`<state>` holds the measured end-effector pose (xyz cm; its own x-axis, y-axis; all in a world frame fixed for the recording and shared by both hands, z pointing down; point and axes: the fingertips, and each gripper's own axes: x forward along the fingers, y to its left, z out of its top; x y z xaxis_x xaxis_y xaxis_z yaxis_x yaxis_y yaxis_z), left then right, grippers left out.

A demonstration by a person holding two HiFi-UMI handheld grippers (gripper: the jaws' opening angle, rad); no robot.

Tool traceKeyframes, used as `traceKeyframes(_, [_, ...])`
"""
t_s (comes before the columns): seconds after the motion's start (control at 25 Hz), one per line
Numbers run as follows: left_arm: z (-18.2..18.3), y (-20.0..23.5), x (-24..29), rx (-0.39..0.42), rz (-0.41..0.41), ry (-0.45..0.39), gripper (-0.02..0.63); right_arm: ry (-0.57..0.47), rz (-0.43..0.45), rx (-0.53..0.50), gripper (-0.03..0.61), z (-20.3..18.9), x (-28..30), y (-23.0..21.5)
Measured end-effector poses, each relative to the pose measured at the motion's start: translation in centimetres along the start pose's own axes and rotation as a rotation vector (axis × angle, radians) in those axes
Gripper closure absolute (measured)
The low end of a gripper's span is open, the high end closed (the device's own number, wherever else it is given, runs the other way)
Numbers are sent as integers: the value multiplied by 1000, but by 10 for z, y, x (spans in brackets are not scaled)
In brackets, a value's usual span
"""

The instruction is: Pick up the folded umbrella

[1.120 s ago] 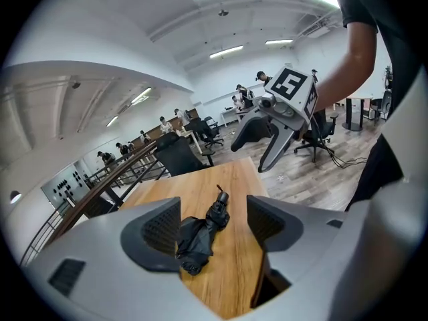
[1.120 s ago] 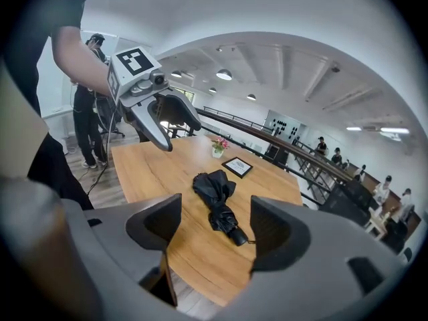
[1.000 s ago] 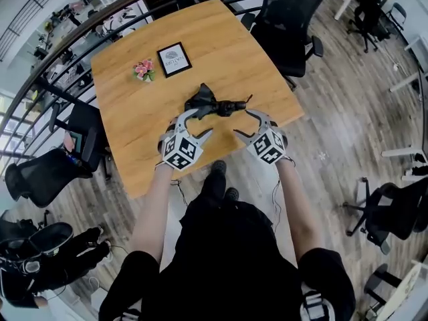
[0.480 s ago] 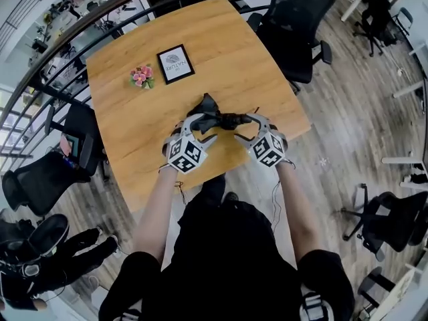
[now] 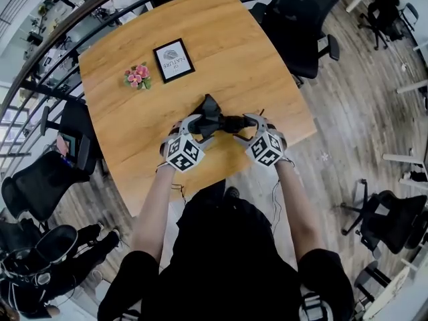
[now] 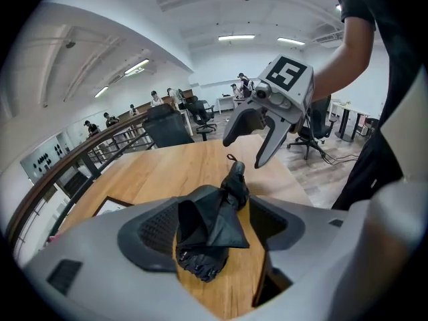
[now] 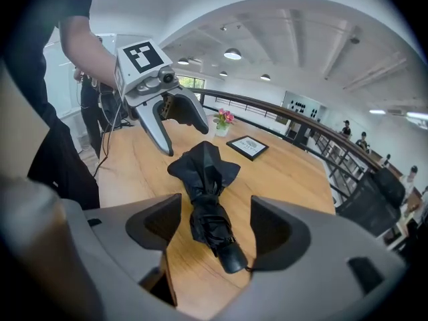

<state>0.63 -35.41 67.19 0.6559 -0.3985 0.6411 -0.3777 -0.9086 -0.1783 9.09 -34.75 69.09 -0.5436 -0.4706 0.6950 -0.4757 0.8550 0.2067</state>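
Lying on the wooden table [image 5: 120, 112], the folded umbrella [image 5: 212, 112] was not yet lifted (nothing clamped). The left gripper [image 5: 200, 129], its jaws just opening, straddled the canopy end. The right gripper [image 5: 239, 127], jaws apart, bracketed the handle end. Closing and lifting were left.

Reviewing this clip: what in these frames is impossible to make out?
- Print on the framed card: too small in the head and right gripper views, mostly covered by the left gripper's body in its own view.
- Umbrella underside: hidden against the table in every view.
- Flowers' base: too small in the head and right gripper views.
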Motion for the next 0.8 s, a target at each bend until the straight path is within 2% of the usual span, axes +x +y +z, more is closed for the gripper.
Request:
traceKeyframes(0.24, [-24, 6, 21, -11, -38, 42, 278, 41, 47, 8, 240, -16, 27, 2])
traceKeyframes(0.8, [-65, 2, 69, 7, -182, 143, 262, 133, 172, -61, 241, -40, 82, 15])
